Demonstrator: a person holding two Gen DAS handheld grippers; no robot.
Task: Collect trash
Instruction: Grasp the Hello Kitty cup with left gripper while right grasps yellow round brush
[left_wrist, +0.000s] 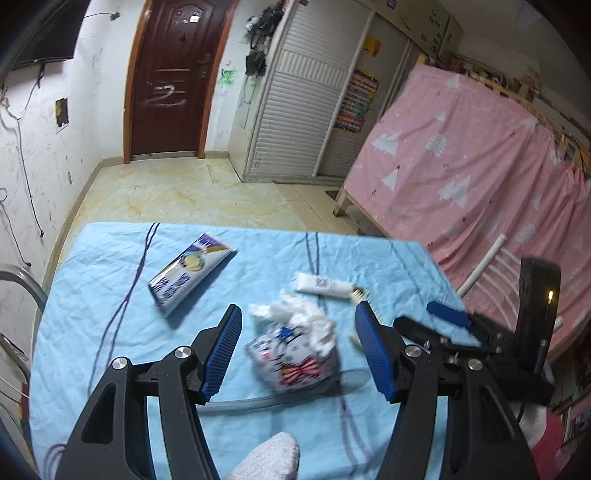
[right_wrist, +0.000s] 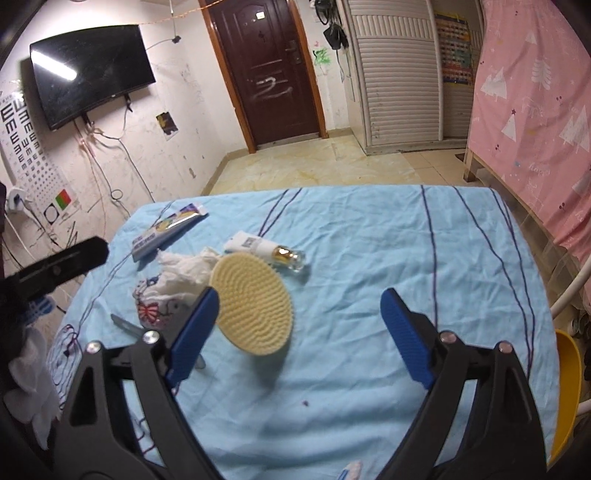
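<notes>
**Trash on a blue-covered table**

Light blue striped cloth (right_wrist: 369, 258) covers a table in a tiled room. Both grippers hover over it, jaws spread and empty: the left gripper (left_wrist: 299, 347) around a crumpled white tissue on a printed wrapper (left_wrist: 295, 343), the right gripper (right_wrist: 299, 325) beside a round yellow bristled brush (right_wrist: 251, 302). A small white tube (right_wrist: 255, 245) lies just beyond.

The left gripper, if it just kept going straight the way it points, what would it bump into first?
Most likely the printed tissue packet with white tissue bunched on top, lying on the blue cloth between the open fingers of the left gripper. Depth is hard to judge.
</notes>
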